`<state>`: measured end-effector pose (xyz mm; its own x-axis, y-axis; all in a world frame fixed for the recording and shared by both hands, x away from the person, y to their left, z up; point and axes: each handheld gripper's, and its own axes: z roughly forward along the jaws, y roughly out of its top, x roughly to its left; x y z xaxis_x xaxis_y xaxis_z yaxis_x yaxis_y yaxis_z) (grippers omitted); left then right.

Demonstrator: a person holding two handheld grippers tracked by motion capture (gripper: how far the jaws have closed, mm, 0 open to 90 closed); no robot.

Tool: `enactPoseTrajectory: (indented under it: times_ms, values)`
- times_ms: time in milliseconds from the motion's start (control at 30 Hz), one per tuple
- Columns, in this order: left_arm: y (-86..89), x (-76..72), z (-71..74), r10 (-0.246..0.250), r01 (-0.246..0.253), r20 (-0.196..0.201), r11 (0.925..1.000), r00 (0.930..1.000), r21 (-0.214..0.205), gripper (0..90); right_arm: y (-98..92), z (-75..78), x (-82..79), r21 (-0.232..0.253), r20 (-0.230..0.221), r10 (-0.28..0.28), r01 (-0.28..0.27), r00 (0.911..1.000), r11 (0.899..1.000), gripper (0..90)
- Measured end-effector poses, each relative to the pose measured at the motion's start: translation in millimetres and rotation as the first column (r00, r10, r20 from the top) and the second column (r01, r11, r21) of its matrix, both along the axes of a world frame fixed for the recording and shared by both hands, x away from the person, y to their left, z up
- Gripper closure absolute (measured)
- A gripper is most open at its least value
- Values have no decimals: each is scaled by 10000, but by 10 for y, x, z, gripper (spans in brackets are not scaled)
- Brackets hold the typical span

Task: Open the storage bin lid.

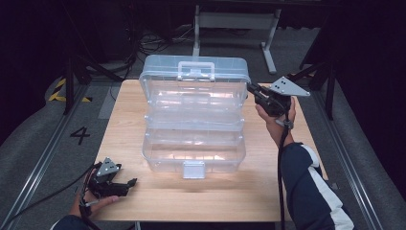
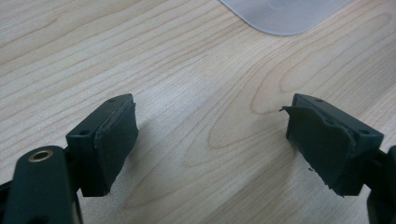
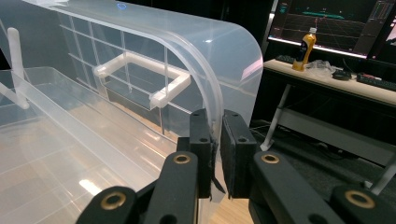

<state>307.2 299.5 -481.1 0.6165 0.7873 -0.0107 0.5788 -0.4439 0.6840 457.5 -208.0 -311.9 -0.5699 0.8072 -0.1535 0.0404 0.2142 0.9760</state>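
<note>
A clear plastic toolbox [image 1: 194,152] with stepped trays stands open in the middle of the wooden table [image 1: 268,191]. Its lid [image 1: 194,72] stands raised at the back, white handle [image 1: 196,70] on top. My right gripper [image 1: 251,89] is shut on the lid's right edge; in the right gripper view the two jaws [image 3: 217,149] pinch the thin curved rim of the lid [image 3: 187,46]. My left gripper [image 1: 131,182] rests low over the table's front left corner, open, with bare wood between its pads [image 2: 210,140]. A corner of the toolbox [image 2: 285,14] lies ahead of it.
Black rails run along both sides of the table, and a "4" [image 1: 80,134] is marked on the floor at the left. A white desk frame [image 1: 234,21] stands behind. To the right, a desk [image 3: 327,84] carries a bottle [image 3: 304,49] and a monitor.
</note>
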Motion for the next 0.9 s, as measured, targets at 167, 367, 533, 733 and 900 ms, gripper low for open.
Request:
enactPoseTrajectory:
  times_ms: [167,367,533,733,900]
  values:
    - [0,0,0,2,-2,-1,10000,10000,-1,168,2,13,28,-21,-79,-4,4,10000,10000,842]
    - [0,4,-1,-18,18,18,10000,10000,0,167,5,20,70,23,-116,-16,17,9999,10000,841]
    - [-1,5,-1,-17,17,15,10000,10000,-1,166,2,32,104,37,-231,-3,3,9997,10000,841]
    - [-2,4,-1,-8,8,10,10000,10000,-14,166,3,47,142,-61,-275,-17,15,9996,10000,839]
    - [-1,5,-1,-14,14,14,10000,10000,-5,166,-1,54,169,-17,-359,24,-24,9994,10000,838]
